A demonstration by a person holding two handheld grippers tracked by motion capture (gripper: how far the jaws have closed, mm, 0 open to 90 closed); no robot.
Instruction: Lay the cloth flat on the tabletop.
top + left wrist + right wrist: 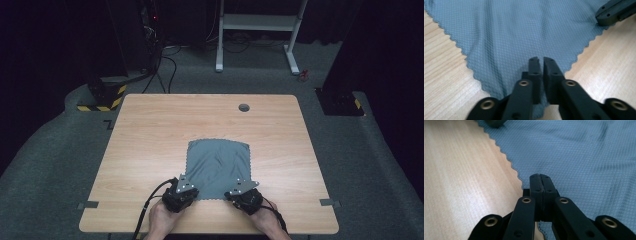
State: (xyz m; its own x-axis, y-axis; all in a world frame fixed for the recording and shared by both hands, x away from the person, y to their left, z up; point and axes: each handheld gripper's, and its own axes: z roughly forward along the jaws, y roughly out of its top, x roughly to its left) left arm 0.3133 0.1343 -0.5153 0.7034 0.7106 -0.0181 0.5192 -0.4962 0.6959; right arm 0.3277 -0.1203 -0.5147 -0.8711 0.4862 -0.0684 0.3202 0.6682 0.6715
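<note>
Grey cloth [218, 167] lying flat on the near centre of the wooden table [150, 135]; left gripper [541, 61] pinching its near-left corner, right gripper [540, 178] clamped on its near-right corner; cable hole [244, 107] at the far edge; grey carpet [55, 150] around, white desk frame [257, 22] beyond.

Grey cloth [218, 161] lies on wooden table [150, 130].

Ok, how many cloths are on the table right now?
1: a grey cloth lying flat at the table's near middle, its near corners at the left gripper and right gripper.
</note>
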